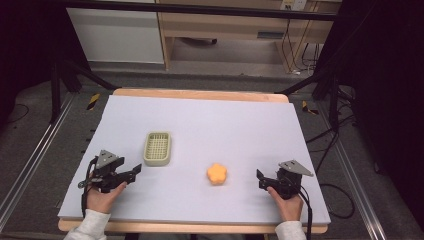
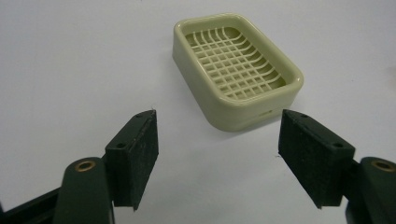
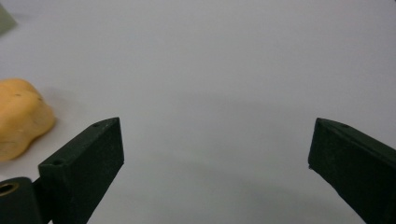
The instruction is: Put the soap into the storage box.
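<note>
A pale green soap dish [image 1: 157, 148] with a grid floor lies left of the table's middle; in the left gripper view the soap dish [image 2: 236, 70] sits just beyond the open jaws, empty. An orange flower-shaped soap [image 1: 217, 173] rests on the mat to its right and nearer me; the soap [image 3: 21, 116] shows at the left edge of the right gripper view. My left gripper [image 1: 134, 172] is open, near the dish's front left. My right gripper [image 1: 260, 177] is open, right of the soap, with nothing between its jaws.
A grey-lilac mat [image 1: 200, 125] covers the wooden table [image 1: 200, 94]. Black frame bars [image 1: 75, 70] and cables [image 1: 340, 150] stand around the table's sides. A wooden cabinet [image 1: 225, 25] stands behind on the floor.
</note>
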`<state>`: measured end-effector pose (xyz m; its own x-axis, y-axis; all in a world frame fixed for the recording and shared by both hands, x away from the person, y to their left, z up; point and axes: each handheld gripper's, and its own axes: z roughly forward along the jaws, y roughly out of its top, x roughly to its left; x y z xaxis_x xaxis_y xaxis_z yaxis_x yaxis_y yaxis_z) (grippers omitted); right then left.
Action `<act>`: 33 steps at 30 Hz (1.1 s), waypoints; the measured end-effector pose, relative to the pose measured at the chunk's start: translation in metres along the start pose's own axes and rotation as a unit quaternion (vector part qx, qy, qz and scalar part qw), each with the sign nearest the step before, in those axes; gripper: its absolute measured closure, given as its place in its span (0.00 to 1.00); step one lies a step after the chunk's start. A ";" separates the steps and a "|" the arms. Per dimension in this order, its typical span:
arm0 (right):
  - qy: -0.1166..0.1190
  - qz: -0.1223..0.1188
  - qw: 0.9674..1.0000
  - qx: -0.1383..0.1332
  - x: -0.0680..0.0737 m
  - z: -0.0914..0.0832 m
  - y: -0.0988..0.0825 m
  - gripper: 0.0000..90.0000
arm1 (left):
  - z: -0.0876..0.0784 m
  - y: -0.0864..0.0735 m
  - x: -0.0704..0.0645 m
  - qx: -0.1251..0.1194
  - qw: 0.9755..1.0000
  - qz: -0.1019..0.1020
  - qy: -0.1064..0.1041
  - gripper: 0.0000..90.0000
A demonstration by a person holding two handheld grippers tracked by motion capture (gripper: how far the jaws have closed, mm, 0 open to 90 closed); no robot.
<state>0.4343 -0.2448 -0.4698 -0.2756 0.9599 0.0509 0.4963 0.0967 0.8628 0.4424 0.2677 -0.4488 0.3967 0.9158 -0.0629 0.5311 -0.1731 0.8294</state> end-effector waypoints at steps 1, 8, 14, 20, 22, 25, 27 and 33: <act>-0.008 0.002 1.000 -0.007 0.001 -0.002 0.001 0.08 | 0.000 0.001 -0.002 -0.004 1.000 -0.001 -0.002 0.32; 0.000 0.017 1.000 -0.012 -0.003 -0.006 0.000 0.09 | 0.002 0.007 -0.012 -0.006 1.000 0.010 -0.012 0.31; 0.002 0.018 1.000 0.003 -0.002 -0.003 -0.001 0.10 | 0.005 0.014 -0.020 -0.005 1.000 0.022 -0.018 0.31; -0.002 0.025 1.000 0.003 -0.005 -0.004 -0.002 0.10 | 0.005 0.020 -0.024 -0.006 0.999 0.030 -0.019 0.30; -0.001 0.025 1.000 0.002 -0.005 -0.004 -0.002 0.10 | 0.005 0.021 -0.024 -0.005 0.999 0.031 -0.021 0.30; -0.001 0.020 1.000 0.004 -0.004 -0.004 -0.002 0.10 | 0.009 0.025 -0.027 -0.007 0.999 0.021 -0.023 0.31; -0.001 0.023 1.000 0.003 -0.004 -0.004 -0.001 0.10 | 0.010 0.028 -0.030 -0.007 0.999 0.024 -0.025 0.31; -0.003 0.025 1.000 0.001 -0.005 -0.004 -0.001 0.09 | 0.017 0.038 -0.040 -0.010 0.999 0.031 -0.027 0.30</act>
<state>0.4317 -0.2513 -0.4692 -0.2449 0.9652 0.0912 0.5118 0.0488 0.8577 0.4594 0.2181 -0.4239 0.4688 0.8824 -0.0410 0.4889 -0.2205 0.8440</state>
